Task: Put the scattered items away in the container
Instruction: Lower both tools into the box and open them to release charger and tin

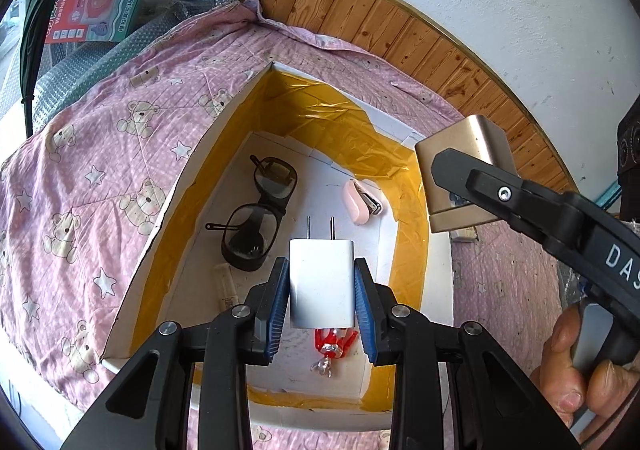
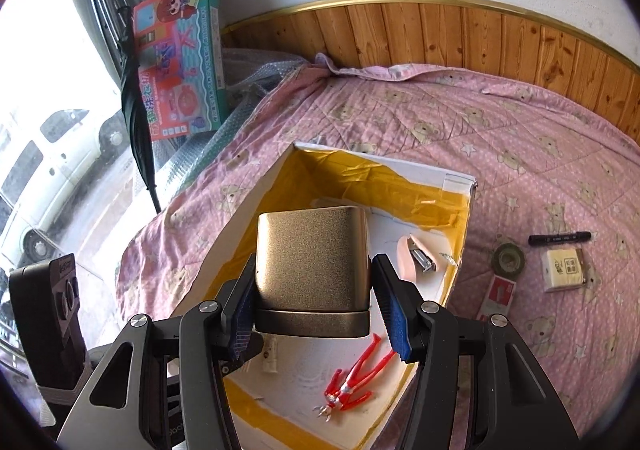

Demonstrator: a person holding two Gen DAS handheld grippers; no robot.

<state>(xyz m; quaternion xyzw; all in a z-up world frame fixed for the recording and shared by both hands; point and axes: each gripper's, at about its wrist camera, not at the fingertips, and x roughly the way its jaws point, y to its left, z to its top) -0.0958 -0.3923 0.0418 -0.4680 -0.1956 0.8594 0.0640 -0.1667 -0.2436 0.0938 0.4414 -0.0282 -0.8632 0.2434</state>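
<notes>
A white box lined with yellow tape (image 1: 176, 189) lies open on a pink bear-print bedspread (image 1: 80, 169). My left gripper (image 1: 322, 262) is shut on a white charger plug (image 1: 322, 290), prongs forward, held above the box floor. My right gripper (image 2: 314, 262) is shut on a gold tin (image 2: 308, 234) above the box (image 2: 400, 163); in the left wrist view the tin (image 1: 464, 153) hangs over the box's right rim. Inside lie dark glasses (image 1: 256, 209), a pink stapler (image 2: 416, 258), a red figure (image 2: 356, 374) and a small white tube (image 2: 271, 354).
Right of the box on the bedspread lie a black marker (image 2: 559, 238), a tape roll (image 2: 508, 258), a tissue pack (image 2: 565, 270) and a small red-and-white pack (image 2: 498, 294). A toy carton (image 2: 180, 57) and a black umbrella (image 2: 136, 109) stand far left. Wood panelling (image 2: 440, 37) backs the bed.
</notes>
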